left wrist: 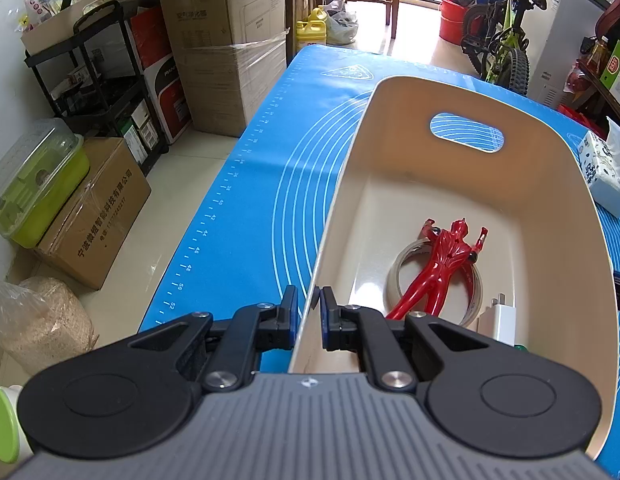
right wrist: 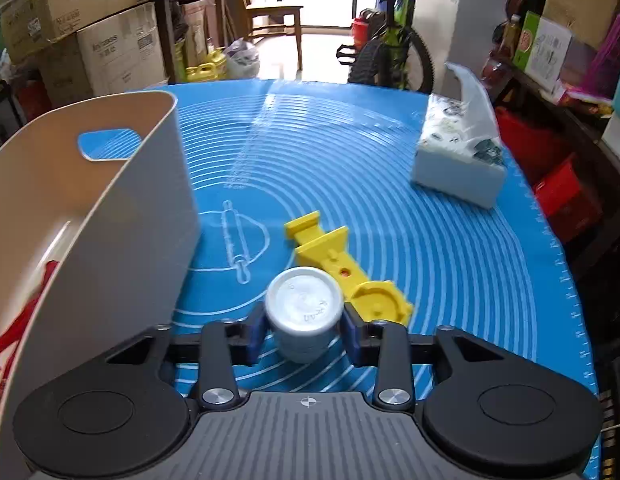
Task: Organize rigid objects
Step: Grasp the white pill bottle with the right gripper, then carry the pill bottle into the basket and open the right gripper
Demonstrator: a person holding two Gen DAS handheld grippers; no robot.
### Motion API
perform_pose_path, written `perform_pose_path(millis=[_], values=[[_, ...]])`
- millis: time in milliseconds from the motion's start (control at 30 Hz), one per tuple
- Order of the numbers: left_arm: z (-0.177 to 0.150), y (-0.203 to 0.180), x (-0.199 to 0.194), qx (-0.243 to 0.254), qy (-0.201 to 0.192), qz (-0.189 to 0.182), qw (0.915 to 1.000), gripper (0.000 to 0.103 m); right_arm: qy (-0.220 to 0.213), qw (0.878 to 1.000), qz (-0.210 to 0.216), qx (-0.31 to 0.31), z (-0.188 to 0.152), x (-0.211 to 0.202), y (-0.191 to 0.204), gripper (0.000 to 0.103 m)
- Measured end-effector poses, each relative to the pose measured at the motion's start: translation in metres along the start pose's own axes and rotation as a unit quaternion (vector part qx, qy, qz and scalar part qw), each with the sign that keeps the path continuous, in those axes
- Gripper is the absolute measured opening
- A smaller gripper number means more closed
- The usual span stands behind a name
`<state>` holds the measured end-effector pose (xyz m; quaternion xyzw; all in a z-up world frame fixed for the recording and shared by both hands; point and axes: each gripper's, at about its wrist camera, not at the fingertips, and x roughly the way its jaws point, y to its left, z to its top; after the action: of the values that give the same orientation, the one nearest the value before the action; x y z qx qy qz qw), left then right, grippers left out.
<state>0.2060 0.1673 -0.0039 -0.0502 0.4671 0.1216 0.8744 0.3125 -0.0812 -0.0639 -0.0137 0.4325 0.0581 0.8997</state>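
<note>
The right gripper [right wrist: 303,332] straddles a white bottle [right wrist: 303,312] on the blue mat [right wrist: 350,160], one finger at each flank and both apparently touching it, though blur leaves the firmness of the hold unclear. The left gripper [left wrist: 310,306] is clamped on the near wall of the cream bin [left wrist: 570,280], one pad outside and one inside, steadying it.

Inside the bin lie a red figure [left wrist: 442,264] across a tape roll [left wrist: 398,280], with a white plug [left wrist: 498,316] beside them. A yellow toy [right wrist: 342,264] lies on the mat just behind the bottle, touching or nearly touching it. A tissue box [right wrist: 458,168] sits well apart to the right.

The bottle is smooth and round, and the pads appear to meet it near its upper end; a light squeeze could let it slip or swing during a lift. A dropped bottle could roll across the mat or knock the yellow toy. The bin's wall rises just to the left, so a low carry risks clipping its rim. If the left grip loosens, the bin could shift or tip under that knock.
</note>
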Motion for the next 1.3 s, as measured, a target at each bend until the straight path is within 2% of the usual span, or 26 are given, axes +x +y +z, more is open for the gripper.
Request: perform_pose_path(millis=[133,333,767,900,1000,1167,1300], values=[[0.0,0.0,0.0,-0.001,0.0,-0.001,1.0,0.013,-0.014,1.0,-0.008,0.003,-0.001,-0.004,-0.001,0.043],[0.0,0.0,0.0,0.0,0.0,0.0,1.0,0.013,-0.04,0.998,0.002,0.048,0.005,-0.024,-0.014,0.043],[0.0,0.001,0.0,0.001,0.0,0.0,1.0,0.013,-0.113,0.991,0.015,0.068,0.016,-0.072,-0.008,0.043],[0.0,0.001,0.0,0.001,0.0,0.001,1.0,0.013,-0.147,0.986,0.031,0.073,0.021,-0.091,0.0,0.043],[0.0,0.001,0.0,0.001,0.0,0.001,1.0,0.013,-0.169,0.982,0.061,0.061,0.022,-0.106,0.017,0.043],[0.0,0.001,-0.001,0.002,0.0,0.002,1.0,0.013,-0.179,0.979,0.089,0.04,0.022,-0.115,0.036,0.043],[0.001,0.001,-0.002,0.003,0.0,0.003,1.0,0.013,-0.166,0.979,0.114,0.011,0.016,-0.113,0.058,0.044]])
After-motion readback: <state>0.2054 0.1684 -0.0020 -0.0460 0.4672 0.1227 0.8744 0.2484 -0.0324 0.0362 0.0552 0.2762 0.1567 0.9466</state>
